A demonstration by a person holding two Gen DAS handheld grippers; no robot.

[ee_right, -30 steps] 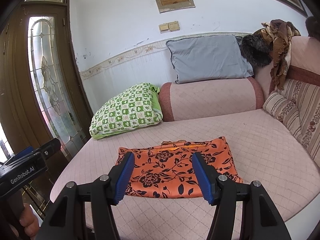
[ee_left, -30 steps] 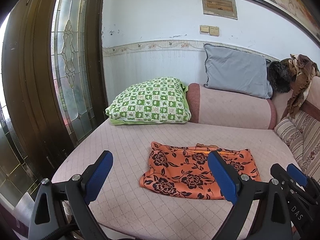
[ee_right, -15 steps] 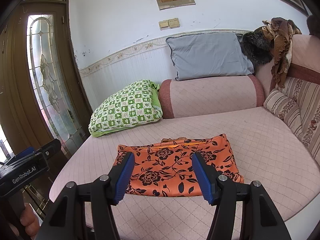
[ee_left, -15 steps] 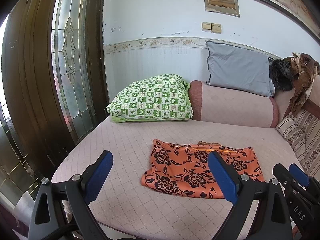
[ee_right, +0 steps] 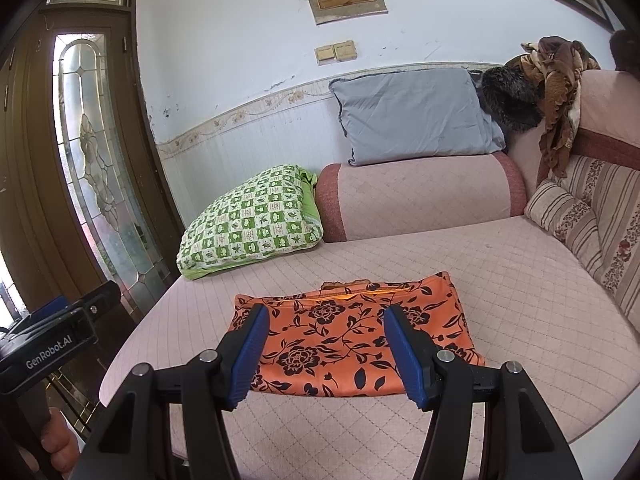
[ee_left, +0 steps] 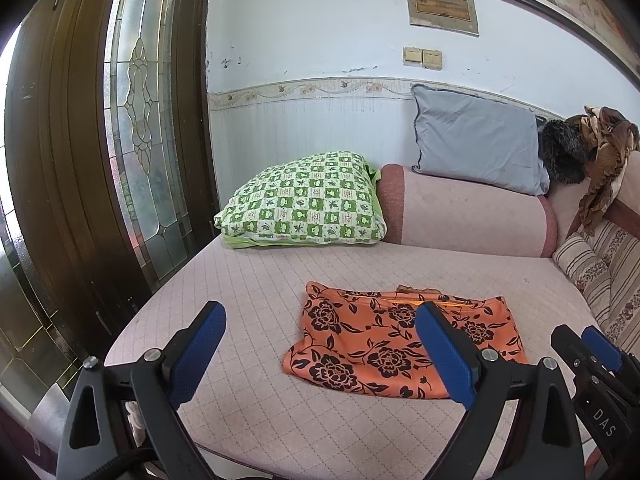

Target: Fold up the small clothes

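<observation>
We're holding left gripper (ee_left: 320,344) and right gripper (ee_right: 326,344) released, hovering over the folded orange floral garment (ee_right: 360,340) on the pink sofa (ee_right: 520,280).

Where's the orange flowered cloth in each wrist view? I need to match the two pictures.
Left wrist: orange cloth lies lower right of centre, partly behind the right finger.
Right wrist: orange cloth lies low centre, between the fingers.
Shared landmark: green checked pillow, beyond it to the left.
</observation>
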